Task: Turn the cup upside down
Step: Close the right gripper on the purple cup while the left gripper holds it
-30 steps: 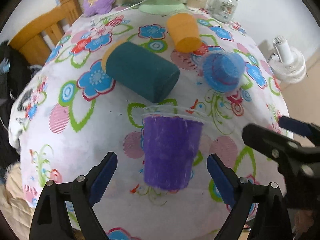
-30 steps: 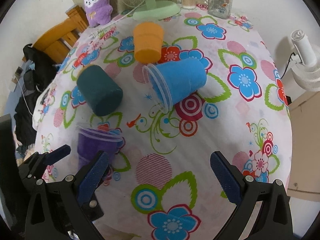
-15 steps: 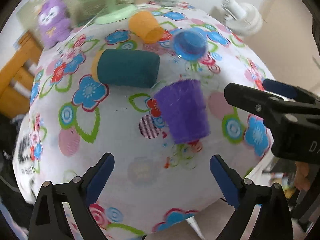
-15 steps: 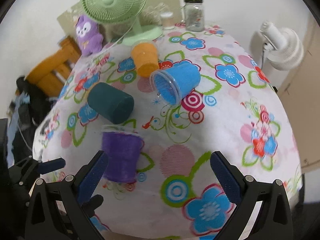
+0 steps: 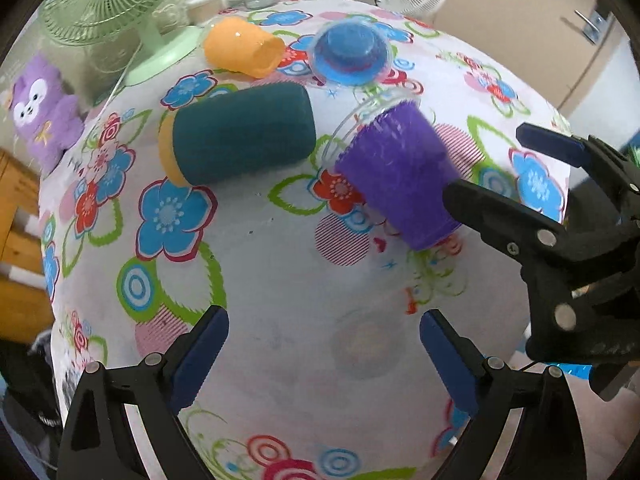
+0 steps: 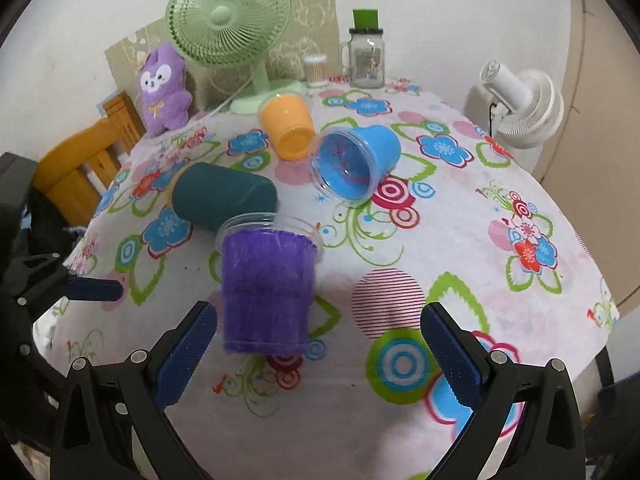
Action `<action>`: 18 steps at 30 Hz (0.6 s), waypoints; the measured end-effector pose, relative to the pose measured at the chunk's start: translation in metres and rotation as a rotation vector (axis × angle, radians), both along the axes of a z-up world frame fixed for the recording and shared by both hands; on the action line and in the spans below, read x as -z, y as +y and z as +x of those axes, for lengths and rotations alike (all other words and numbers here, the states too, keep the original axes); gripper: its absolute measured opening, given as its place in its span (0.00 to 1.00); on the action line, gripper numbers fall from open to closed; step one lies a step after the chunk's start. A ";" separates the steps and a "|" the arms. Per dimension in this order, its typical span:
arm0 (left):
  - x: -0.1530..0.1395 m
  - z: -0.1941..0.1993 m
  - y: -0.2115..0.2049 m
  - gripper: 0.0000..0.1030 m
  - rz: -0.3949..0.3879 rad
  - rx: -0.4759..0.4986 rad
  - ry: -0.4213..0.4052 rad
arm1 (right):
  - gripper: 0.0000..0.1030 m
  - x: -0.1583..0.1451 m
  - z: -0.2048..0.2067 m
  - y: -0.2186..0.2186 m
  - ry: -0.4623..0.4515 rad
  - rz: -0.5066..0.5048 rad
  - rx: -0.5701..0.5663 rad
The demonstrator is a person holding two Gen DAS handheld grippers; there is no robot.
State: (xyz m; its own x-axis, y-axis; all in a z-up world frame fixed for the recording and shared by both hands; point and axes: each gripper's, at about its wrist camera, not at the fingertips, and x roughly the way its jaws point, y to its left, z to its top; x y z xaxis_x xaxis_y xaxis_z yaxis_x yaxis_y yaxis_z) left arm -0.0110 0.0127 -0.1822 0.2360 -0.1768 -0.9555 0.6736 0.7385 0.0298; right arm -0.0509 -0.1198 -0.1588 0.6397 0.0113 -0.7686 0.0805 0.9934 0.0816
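here the purple cup (image 6: 266, 288) lies near the table (image 6: 460, 248) front edge, teal cup (image 6: 224, 198) just behind; both left gripper (image 5: 324, 354) and right gripper (image 6: 318, 350) spread wide, holding nothing.

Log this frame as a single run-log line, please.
task: flip cup | purple cup: on tablecloth, held by neither gripper | left gripper: open, empty | right gripper: open, cup beside left finger | teal, orange, blue cups: on their sides
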 end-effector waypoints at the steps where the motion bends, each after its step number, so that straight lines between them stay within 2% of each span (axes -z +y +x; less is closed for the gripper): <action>1: 0.003 0.002 0.002 0.95 0.000 0.013 -0.001 | 1.00 0.003 -0.002 0.004 -0.022 -0.020 0.008; 8: 0.016 0.009 0.005 0.95 -0.028 0.099 0.006 | 0.92 0.020 -0.008 0.022 -0.096 -0.077 -0.005; 14: 0.026 0.006 0.001 0.95 -0.005 0.181 0.002 | 0.82 0.033 -0.014 0.029 -0.121 -0.083 0.006; 18: 0.031 0.003 -0.002 0.95 0.014 0.217 -0.020 | 0.79 0.040 -0.018 0.031 -0.138 -0.071 0.011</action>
